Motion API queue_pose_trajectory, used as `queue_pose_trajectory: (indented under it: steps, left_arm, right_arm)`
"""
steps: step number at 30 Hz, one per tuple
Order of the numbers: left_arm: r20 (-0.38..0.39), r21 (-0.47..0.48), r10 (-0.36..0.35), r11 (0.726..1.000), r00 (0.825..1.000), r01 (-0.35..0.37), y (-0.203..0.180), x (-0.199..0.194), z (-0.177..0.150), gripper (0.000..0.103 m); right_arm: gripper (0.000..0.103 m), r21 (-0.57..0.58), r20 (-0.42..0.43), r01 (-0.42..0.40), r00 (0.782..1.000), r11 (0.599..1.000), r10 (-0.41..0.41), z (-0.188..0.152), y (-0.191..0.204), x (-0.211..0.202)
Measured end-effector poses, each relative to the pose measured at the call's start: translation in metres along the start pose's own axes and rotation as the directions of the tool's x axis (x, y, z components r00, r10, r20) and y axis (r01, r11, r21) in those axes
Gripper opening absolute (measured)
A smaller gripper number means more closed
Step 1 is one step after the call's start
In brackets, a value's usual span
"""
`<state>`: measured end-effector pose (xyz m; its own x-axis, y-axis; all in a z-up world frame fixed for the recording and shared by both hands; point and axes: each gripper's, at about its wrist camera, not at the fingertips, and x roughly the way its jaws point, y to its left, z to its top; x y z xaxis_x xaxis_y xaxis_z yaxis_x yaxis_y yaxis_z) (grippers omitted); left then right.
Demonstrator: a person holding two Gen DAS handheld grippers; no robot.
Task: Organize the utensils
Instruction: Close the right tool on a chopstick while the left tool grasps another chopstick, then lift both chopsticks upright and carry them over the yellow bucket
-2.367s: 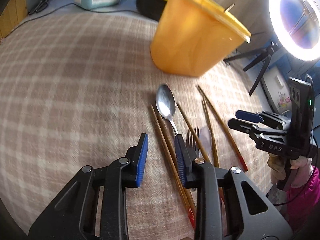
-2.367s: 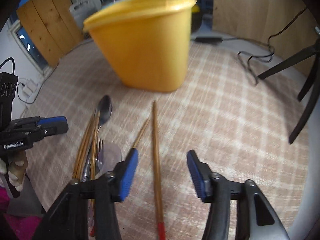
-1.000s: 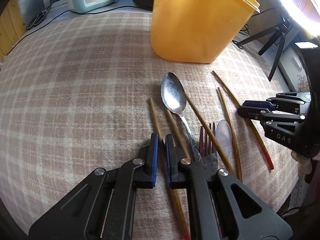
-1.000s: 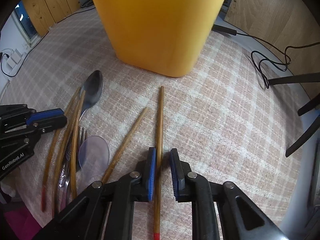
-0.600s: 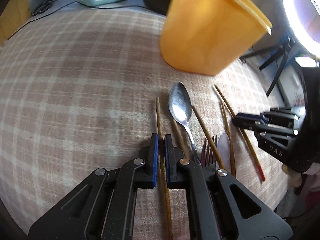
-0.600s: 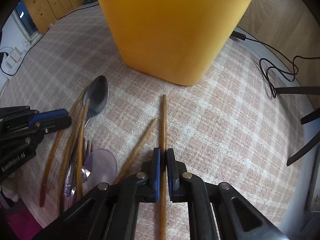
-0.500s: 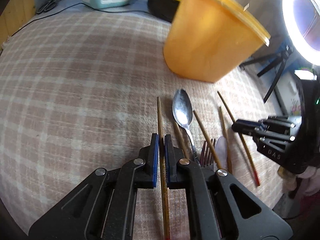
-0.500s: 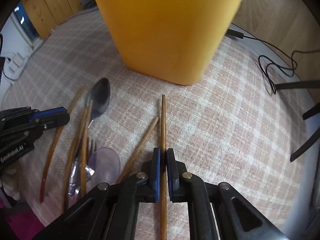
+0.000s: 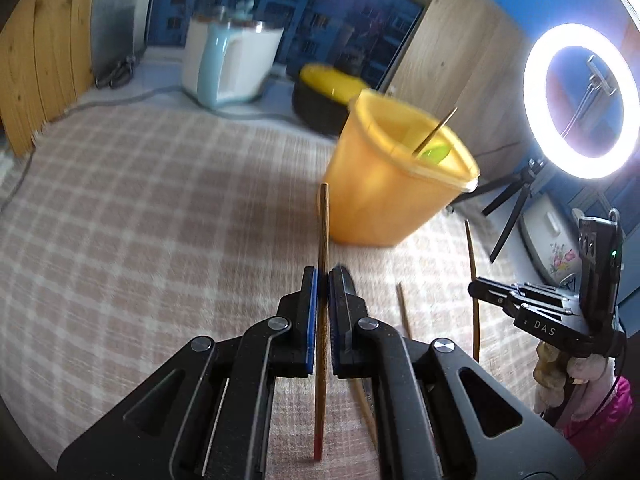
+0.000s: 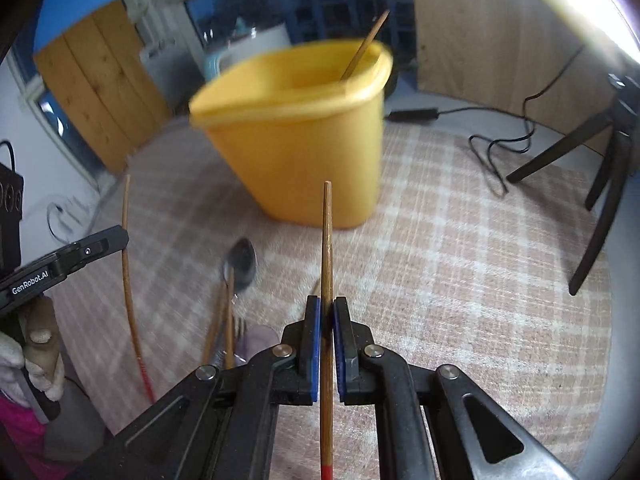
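chopstick (image 9: 323,232) | pinched in left hand-held gripper (image 9: 323,276) | off table

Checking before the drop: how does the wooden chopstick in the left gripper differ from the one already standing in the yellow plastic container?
The red-tipped wooden chopstick in the left gripper is clamped between the blue-padded fingers and lies outside the yellow plastic container; the chopstick in the container is ungripped, leaning against the rim, lower part hidden. The gripped one points forward; the other tilts right. Both are thin brown wood.
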<state>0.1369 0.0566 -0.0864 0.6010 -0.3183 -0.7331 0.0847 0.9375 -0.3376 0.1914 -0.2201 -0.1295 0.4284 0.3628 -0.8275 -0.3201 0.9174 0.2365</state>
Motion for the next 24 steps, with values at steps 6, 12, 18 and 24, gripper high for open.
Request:
queue_pose_trajectory:
  steps: [6,12,18,24]
  left_arm:
    - [0.068,0.024,-0.017,1.000,0.998,0.015,-0.007,-0.020,0.012,0.003]
    - [0.116,0.052,-0.029,0.998,0.993,0.024,-0.016,-0.034,0.024,0.003]
    - [0.144,0.066,-0.050,0.997,0.988,0.041,-0.024,-0.043,0.034,0.003]
    - [0.184,0.093,-0.075,0.994,0.980,0.059,-0.035,-0.054,0.050,0.003]
  right_arm:
    - [0.004,0.053,0.086,-0.035,0.996,0.998,0.030,-0.006,-0.006,-0.026]
    - [0.004,0.078,0.159,-0.044,0.987,0.996,0.032,-0.009,-0.003,-0.049]
    - [0.004,0.088,0.233,-0.059,0.972,0.994,0.037,-0.004,0.002,-0.069]
    - [0.004,0.099,0.318,-0.051,0.948,0.994,0.017,0.011,0.005,-0.088]
